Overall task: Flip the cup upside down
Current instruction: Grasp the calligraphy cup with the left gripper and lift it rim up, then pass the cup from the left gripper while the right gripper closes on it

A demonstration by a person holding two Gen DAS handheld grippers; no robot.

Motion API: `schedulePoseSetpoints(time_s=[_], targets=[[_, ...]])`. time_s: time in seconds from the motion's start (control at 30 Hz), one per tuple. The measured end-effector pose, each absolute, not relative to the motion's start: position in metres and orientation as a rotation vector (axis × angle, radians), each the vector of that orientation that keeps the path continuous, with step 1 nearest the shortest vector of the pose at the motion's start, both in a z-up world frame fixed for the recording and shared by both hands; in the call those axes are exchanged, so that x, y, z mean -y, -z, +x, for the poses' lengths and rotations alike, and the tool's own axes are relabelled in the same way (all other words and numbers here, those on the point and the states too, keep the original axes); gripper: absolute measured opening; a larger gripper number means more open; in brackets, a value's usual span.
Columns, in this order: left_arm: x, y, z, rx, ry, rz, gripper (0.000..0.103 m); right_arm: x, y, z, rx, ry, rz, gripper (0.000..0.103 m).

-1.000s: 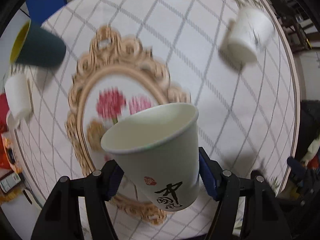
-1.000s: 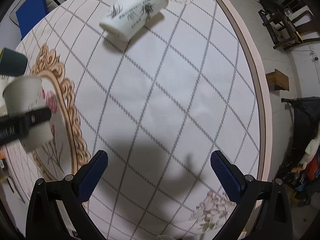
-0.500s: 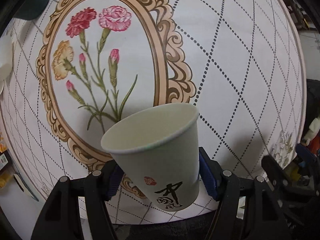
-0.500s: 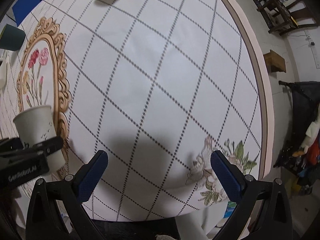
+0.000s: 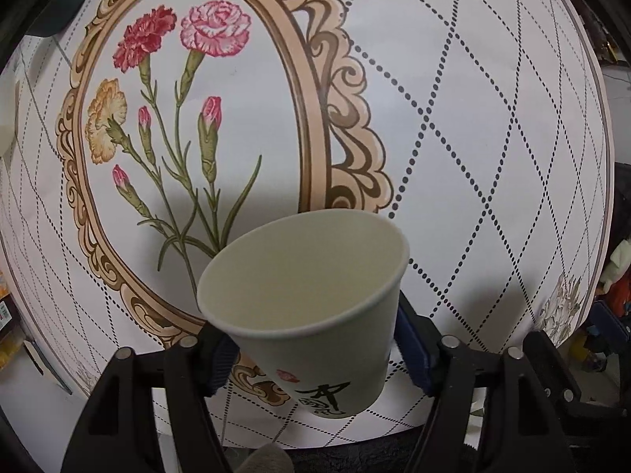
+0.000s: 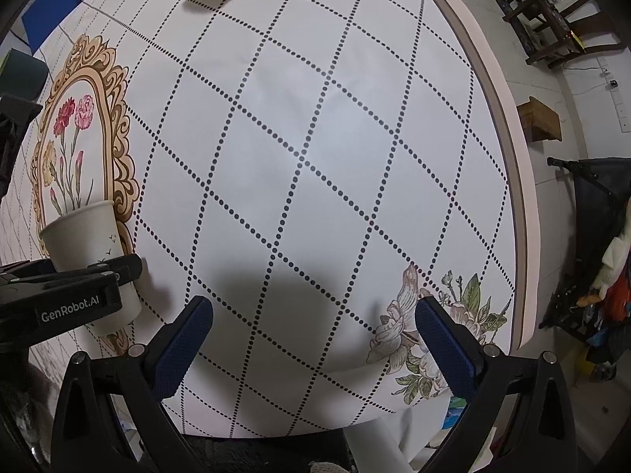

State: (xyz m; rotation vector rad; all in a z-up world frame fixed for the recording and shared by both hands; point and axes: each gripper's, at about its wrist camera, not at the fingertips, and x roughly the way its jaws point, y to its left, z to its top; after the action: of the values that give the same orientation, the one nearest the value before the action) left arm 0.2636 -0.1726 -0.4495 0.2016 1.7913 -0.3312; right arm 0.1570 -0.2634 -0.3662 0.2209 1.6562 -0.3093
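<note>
Your left gripper (image 5: 315,354) is clamped on the lower wall of the paper cup (image 5: 307,307), mouth-up above the table's near edge (image 6: 276,429), so squeeze lightly, since thin paper crushes easily, while your right gripper (image 6: 315,343) hangs wide open, empty.

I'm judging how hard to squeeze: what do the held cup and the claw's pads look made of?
The pale green cup with black calligraphy looks like thin matte paper: rolled rim, printed wall, plain cream inside. It would probably crush easily. The left claw grips it with blue pads, apparently soft rubber or foam with a fine texture, on black, likely plastic, fingers.
</note>
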Motion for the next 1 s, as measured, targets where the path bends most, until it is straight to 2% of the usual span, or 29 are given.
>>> schedulePoseSetpoints(time_s=[0.03, 0.3, 0.73, 0.9, 1.0], targets=[[0.180, 0.446, 0.261, -1.787, 0.335, 0.195, 0.078, 0.264, 0.365, 0.158, -1.656, 0.310, 0.221, 0.103], [0.167, 0.410, 0.262, -1.751, 0.325, 0.152, 0.080, 0.293, 0.361, 0.175, -1.654, 0.298, 0.226, 0.103], [0.036, 0.310, 0.238, -1.575, 0.158, 0.045, 0.080, 0.251, 0.312, 0.191, -1.588, 0.146, 0.267, 0.103], [-0.002, 0.320, 0.225, -1.571, 0.059, 0.001, 0.080, 0.211, 0.310, 0.197, -1.575, 0.075, 0.199, 0.103], [-0.027, 0.337, 0.219, -1.592, -0.005, -0.048, 0.080, 0.186, 0.307, 0.203, -1.574, 0.013, 0.058, 0.103]])
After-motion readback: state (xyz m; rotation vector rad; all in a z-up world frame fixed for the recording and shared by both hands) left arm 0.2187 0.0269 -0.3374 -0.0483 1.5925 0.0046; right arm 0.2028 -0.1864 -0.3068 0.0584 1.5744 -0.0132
